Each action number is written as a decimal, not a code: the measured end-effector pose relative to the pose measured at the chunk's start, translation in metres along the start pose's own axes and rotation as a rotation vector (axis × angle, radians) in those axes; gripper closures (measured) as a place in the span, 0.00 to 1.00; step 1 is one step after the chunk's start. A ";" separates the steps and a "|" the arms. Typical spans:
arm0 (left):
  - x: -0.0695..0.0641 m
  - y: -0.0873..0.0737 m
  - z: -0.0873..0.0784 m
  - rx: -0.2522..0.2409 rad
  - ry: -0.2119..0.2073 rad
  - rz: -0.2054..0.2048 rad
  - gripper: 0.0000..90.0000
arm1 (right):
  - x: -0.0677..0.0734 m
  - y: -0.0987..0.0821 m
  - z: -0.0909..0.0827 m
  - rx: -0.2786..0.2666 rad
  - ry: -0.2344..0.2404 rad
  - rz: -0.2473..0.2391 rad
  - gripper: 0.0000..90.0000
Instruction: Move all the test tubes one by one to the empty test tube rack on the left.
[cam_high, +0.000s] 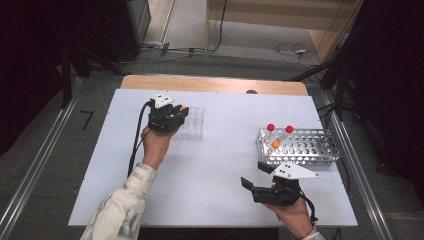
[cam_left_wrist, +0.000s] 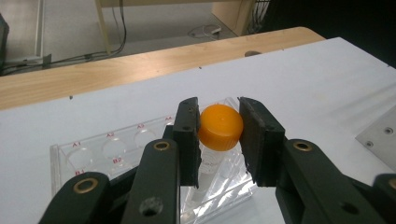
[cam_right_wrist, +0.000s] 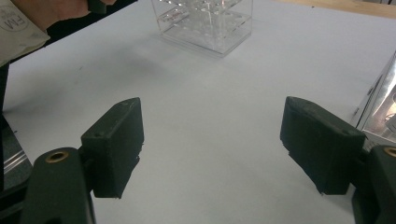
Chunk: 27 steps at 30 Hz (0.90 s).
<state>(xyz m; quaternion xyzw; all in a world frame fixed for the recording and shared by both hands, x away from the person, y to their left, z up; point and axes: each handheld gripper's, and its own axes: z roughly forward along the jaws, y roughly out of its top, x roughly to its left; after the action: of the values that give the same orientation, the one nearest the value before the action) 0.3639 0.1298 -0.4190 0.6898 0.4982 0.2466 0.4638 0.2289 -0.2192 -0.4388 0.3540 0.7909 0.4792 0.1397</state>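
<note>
An orange-capped clear tube stands upright over the right end of a clear plastic well rack, its lower part down among the wells. My left gripper is shut on the cap, one black pad on each side. In the high view this gripper sits at the rack's left edge, the orange cap just showing. My right gripper rests near the front right of the table, open; in the right gripper view its jaws stand wide apart over bare white tabletop.
A perforated metal tube rack stands at the right, with two red-capped tubes and an orange-capped one at its left end. Its corner lies close beside my right gripper. A wooden strip runs along the table's far edge.
</note>
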 end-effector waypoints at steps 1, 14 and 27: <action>0.001 -0.001 0.000 0.000 -0.001 -0.004 0.77 | 0.000 0.000 0.000 0.000 0.000 0.000 0.22; -0.004 0.001 -0.013 -0.026 0.036 -0.023 0.26 | -0.003 -0.001 -0.004 -0.010 -0.030 0.008 0.23; -0.023 -0.018 -0.037 -0.013 -0.012 0.017 0.15 | -0.025 -0.008 -0.015 -0.041 -0.174 0.040 0.26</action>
<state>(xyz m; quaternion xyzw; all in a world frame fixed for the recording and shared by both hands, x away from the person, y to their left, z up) 0.3168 0.1247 -0.4154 0.6925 0.4880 0.2494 0.4692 0.2346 -0.2487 -0.4415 0.4071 0.7586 0.4654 0.2055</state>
